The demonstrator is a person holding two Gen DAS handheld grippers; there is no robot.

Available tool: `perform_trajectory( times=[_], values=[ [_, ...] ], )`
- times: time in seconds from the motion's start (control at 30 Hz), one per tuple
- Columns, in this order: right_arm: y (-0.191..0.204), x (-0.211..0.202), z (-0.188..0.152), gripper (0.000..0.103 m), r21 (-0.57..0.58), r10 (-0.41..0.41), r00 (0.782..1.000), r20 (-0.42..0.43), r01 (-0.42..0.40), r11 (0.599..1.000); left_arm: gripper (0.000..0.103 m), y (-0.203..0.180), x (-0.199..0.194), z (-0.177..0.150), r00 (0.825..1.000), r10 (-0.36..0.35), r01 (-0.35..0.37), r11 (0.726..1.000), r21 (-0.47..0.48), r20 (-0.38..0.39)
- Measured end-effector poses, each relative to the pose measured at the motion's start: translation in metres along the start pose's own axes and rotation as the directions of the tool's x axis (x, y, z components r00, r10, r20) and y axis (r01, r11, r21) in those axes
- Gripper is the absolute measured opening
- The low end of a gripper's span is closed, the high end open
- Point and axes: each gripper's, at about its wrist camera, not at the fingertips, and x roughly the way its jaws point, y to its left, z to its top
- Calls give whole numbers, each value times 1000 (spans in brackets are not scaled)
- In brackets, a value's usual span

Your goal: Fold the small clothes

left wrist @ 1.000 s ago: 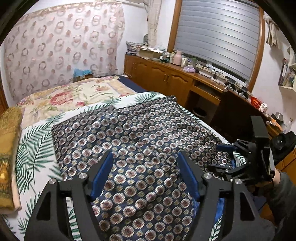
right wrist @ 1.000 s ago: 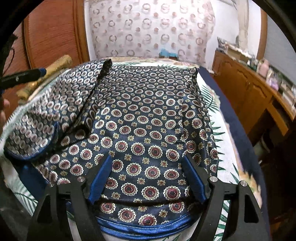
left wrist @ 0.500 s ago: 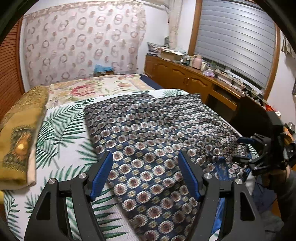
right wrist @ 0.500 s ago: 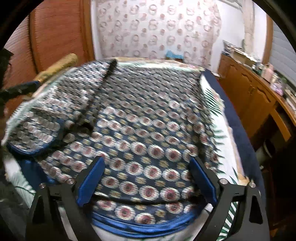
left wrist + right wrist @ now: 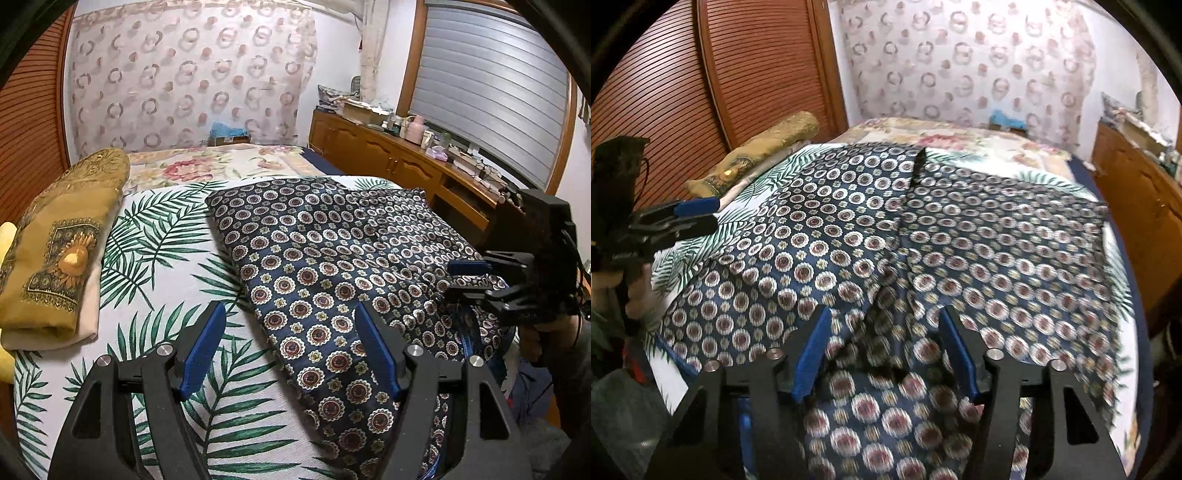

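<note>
Left wrist view: the left gripper (image 5: pixel 290 345) hangs with its jaws well apart and nothing between the pads, over the near left edge of the patterned garment (image 5: pixel 332 266). The garment, dark blue with round medallions, lies spread on the palm-leaf bedspread (image 5: pixel 159 236), one side lying as a flatter panel towards the wooden cabinets (image 5: pixel 388 162). A folded ochre cloth (image 5: pixel 62 251) sits well apart at the left side of the bed (possibly a piece already done). At the right edge, the right gripper (image 5: pixel 469 275) reaches in over the garment's near right corner.

Right wrist view: the right gripper (image 5: pixel 882 354) is closing, with a raised, rumpled ridge of the garment (image 5: pixel 960 236) between its jaws; the picture is blurred here, so I cannot tell for certain that the pads press on the cloth yet. A fold line runs up the middle of the garment, one half overlapping the other.

As a judgement, the folding is at an early stage: perhaps one lengthwise fold is laid, and the further folds and the final setting aside remain.
</note>
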Motion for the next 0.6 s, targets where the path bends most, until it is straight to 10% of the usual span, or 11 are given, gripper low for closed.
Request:
perform_trajectory(
  times=[0.37, 0.6],
  values=[
    [0, 43, 21, 53, -10, 51, 996, -75, -51, 999, 73, 2, 1, -5, 1000, 2, -2, 1000, -4, -6],
    [8, 52, 20, 9, -32, 89, 994, -67, -91, 995, 73, -1, 1, -8, 1000, 7, -7, 1000, 1, -12]
  ],
)
